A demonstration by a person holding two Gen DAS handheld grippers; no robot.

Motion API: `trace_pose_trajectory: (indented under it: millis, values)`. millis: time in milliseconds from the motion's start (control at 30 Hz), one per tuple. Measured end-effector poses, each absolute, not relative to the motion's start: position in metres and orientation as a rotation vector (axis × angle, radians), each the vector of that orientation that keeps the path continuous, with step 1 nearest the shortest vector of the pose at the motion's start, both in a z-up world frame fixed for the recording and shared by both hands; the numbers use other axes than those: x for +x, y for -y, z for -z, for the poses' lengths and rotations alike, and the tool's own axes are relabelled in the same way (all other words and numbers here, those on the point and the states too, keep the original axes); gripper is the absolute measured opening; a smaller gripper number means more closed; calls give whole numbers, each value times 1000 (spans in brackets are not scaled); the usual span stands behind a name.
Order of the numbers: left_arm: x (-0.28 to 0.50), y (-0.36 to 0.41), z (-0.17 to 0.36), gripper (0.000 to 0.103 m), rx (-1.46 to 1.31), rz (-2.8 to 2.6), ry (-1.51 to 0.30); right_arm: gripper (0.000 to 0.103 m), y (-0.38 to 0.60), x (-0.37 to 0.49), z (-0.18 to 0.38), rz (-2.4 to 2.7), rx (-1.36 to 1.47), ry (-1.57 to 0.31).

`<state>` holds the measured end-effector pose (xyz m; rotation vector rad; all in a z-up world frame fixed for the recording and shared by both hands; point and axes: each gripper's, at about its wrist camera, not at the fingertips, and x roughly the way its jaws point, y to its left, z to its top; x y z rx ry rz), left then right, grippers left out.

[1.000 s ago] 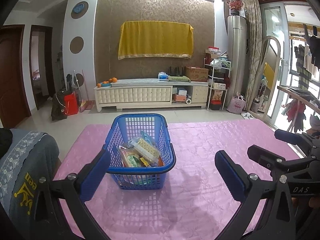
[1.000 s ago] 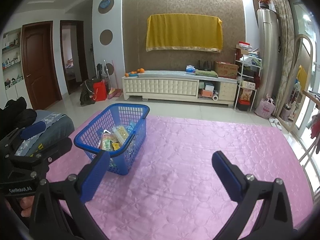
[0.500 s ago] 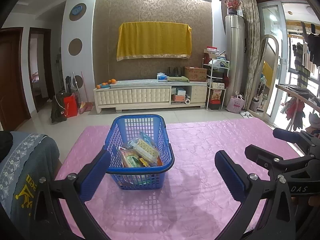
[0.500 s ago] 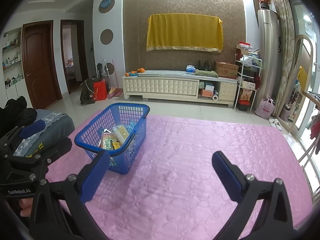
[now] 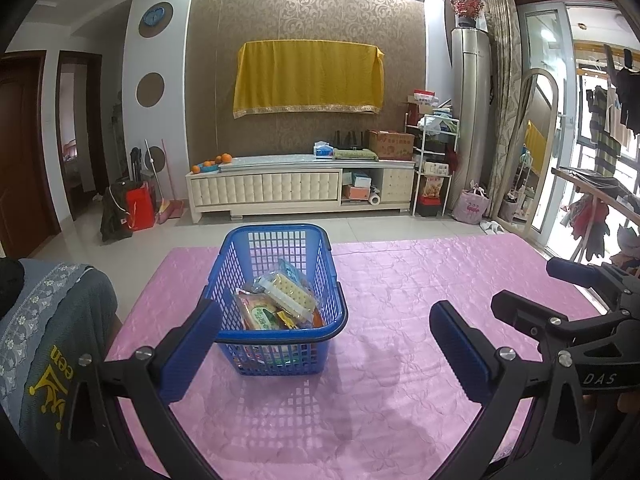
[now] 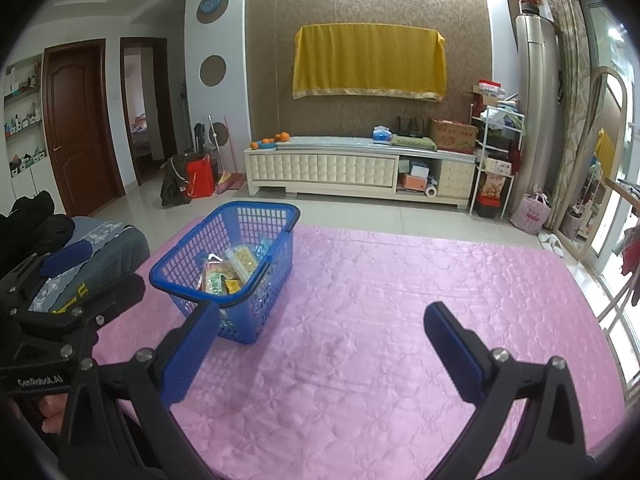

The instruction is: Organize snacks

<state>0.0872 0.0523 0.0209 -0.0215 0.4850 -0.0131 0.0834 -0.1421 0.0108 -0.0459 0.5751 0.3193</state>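
Blue basket slightly nearer, pink quilted cover, tiled floor

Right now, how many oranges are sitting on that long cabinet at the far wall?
4 that I can make out, clustered at the left end of the cream cabinet: oranges, on or beside a blue dish. They are small and distant; more may be hidden.
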Motion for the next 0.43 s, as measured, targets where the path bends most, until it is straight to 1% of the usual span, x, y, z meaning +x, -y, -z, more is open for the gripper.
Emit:
trace_pose_trajectory:
  millis: [433]
  values:
    - [88,-53,-16,103,-25,14,-497,103,143,85,-8,-327,-41,-594]
